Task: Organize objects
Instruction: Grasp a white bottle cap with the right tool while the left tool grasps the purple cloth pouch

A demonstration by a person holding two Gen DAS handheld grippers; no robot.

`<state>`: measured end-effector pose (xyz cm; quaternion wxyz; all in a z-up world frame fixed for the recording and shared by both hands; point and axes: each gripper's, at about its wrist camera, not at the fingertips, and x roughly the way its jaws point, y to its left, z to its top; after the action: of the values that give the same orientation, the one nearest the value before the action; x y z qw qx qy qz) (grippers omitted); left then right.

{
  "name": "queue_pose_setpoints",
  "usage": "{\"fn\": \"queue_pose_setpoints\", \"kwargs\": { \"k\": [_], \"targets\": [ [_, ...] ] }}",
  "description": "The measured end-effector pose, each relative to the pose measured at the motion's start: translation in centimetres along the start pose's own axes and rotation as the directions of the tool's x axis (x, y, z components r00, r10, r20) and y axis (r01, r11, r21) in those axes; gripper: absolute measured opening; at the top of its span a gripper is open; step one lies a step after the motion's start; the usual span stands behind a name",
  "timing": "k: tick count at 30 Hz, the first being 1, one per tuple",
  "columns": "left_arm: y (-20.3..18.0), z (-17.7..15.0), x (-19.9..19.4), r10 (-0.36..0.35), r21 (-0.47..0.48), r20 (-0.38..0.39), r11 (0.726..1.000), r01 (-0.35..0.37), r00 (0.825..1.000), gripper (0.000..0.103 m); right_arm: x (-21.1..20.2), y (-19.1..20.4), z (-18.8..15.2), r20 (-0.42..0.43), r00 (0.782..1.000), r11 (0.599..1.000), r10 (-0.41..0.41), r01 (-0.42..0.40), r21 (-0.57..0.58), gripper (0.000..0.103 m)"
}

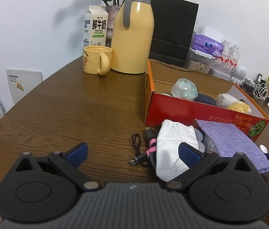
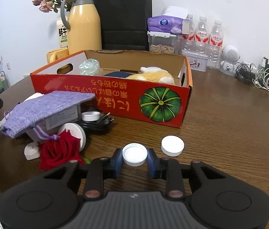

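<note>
The left claw (image 1: 133, 155) hangs low over the bench (image 1: 62, 114), tilted forward and downward, its two blue-padded fingers (image 1: 78, 153) spread wide apart with nothing pressed between them. The right-hand finger of this claw stands in front of a white crumpled piece. The right claw (image 2: 134, 161) also points forward and down, close to the bench surface. Its blue fingers (image 2: 117, 162) are drawn in narrow, and each pad sits against a side of a white cap (image 2: 134, 153), gripping it. Both black claw bodies fill the lower part of their views.
</note>
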<state>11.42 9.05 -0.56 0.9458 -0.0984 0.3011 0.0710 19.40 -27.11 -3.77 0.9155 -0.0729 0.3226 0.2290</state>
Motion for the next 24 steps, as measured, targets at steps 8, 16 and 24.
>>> {"fn": "queue_pose_setpoints", "kwargs": {
  "k": [8,16,24],
  "targets": [
    [-3.2,0.8,0.3,-0.081,0.037,-0.018,0.996,0.082,0.997,0.103,-0.5,0.0,-0.3,0.047,0.998,0.999,-0.034,0.034,-0.001,0.027],
    [-8.6,2.5,1.0,-0.164,0.079,-0.062,0.982,0.169,0.984,0.103,-1.9,-0.7,-0.1,0.123,0.992,0.999,-0.028,0.025,0.028,0.027],
    [-13.0,3.0,3.2,-0.157,0.117,-0.186,0.977,0.180,0.970,0.103,-3.2,-1.2,0.6,0.161,0.987,1.000,0.018,-0.020,0.011,0.027]
  ]
}}
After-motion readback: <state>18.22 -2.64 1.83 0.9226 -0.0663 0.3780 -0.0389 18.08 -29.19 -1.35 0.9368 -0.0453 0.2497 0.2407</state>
